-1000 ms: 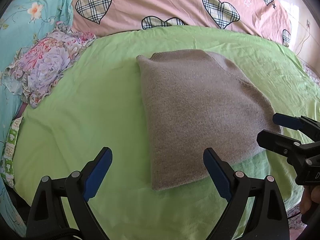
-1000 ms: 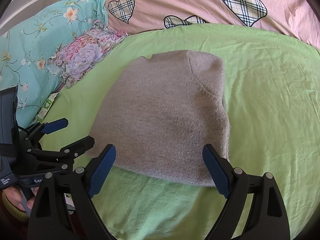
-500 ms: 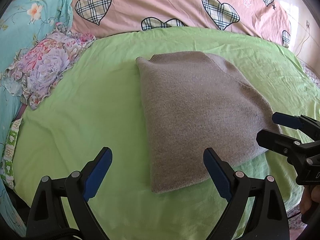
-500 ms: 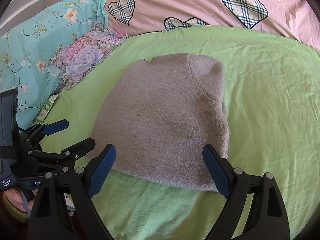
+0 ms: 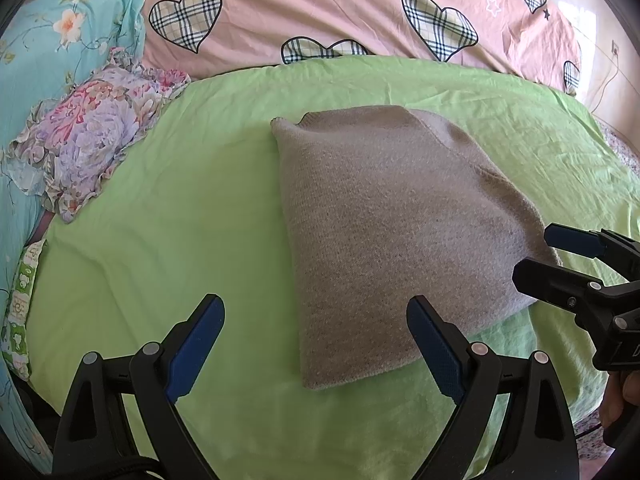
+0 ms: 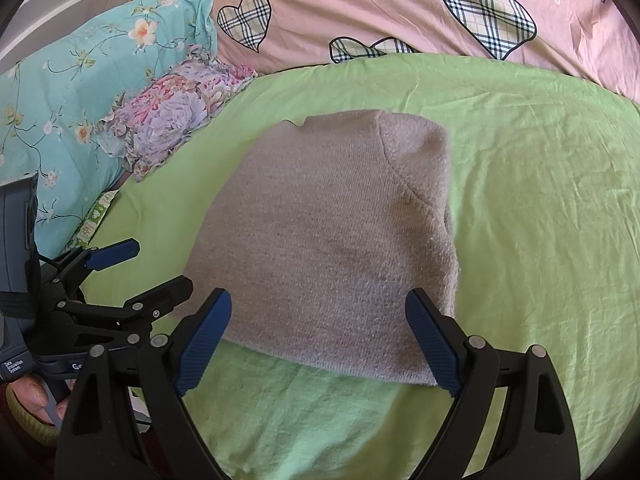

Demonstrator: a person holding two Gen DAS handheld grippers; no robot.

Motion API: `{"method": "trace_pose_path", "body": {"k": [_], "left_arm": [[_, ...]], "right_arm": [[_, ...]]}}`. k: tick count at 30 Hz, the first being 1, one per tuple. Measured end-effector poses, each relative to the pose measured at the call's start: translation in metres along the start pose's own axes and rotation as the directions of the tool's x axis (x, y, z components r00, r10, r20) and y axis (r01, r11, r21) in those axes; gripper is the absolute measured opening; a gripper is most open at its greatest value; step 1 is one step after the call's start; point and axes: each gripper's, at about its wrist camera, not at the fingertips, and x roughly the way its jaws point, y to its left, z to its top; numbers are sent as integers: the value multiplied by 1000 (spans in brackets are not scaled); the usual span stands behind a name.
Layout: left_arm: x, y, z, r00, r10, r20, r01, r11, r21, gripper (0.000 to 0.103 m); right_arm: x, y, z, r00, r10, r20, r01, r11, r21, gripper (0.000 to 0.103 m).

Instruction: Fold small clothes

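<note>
On the middle of the wrinkled light-green bedsheet point(image 5: 168, 208), a folded grey-brown knitted garment point(image 5: 392, 220) lying flat, narrow at its far end, wider toward the near hem, a curved seam showing near its far right corner in the right wrist view point(image 6: 332, 232). Near side of that hem: left gripper point(image 5: 316, 344), black-framed with blue ribbed pads, spread wide and holding nothing, its right finger over the garment's near left corner, whether touching or just above cannot be told, its left finger over bare sheet. Farther right along the same hem: right gripper point(image 6: 318, 344), likewise spread wide and empty, both fingers straddling the near edge of the knit. Seen from the left wrist view, right gripper point(image 5: 560, 264) at the garment's near right corner, jaws parted; seen from the right wrist view, left gripper point(image 6: 148, 272) at the near left corner, jaws parted too. Far behind the sheet, a pink quilt printed with plaid hearts point(image 5: 340, 8). Far left, a turquoise flowered pillow point(image 6: 80, 80) and, beside it at the sheet's left edge, a ruffled lilac floral cushion point(image 5: 84, 140).
</note>
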Motion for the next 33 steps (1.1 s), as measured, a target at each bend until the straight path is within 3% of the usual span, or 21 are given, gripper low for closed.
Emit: {"method": "trace_pose_path", "body": {"k": [33], "left_arm": [[-4, -5, 4, 1000, -3, 6, 3, 1000, 3, 93]], "right_arm": [[-5, 6, 1, 1000, 3, 12, -3, 1000, 1, 89]]}}
